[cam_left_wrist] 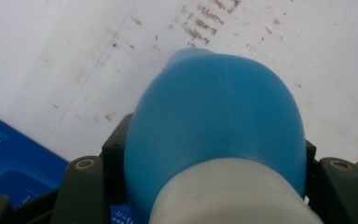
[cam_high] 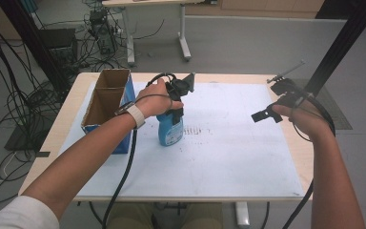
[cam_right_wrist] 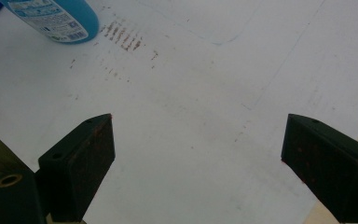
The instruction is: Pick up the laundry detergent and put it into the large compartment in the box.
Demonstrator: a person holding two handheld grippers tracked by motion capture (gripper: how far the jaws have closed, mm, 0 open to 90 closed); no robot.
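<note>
High view: blue bottle (cam_high: pixel 169 130) stands upright on the white sheet (cam_high: pixel 228 157), just right of the cardboard box (cam_high: pixel 106 102). Left gripper (cam_high: pixel 175 113) comes down from above and clamps the bottle near its top. Left gripper view: white cap (cam_left_wrist: pixel 233 191) and blue shoulder sit between the jaws, pads pressing both sides. Right gripper (cam_high: pixel 266 115) hovers well to the bottle's right, jaws spread wide, nothing between them. Brown smudges (cam_right_wrist: pixel 121 36) mark the sheet beside the bottle's base.
</note>
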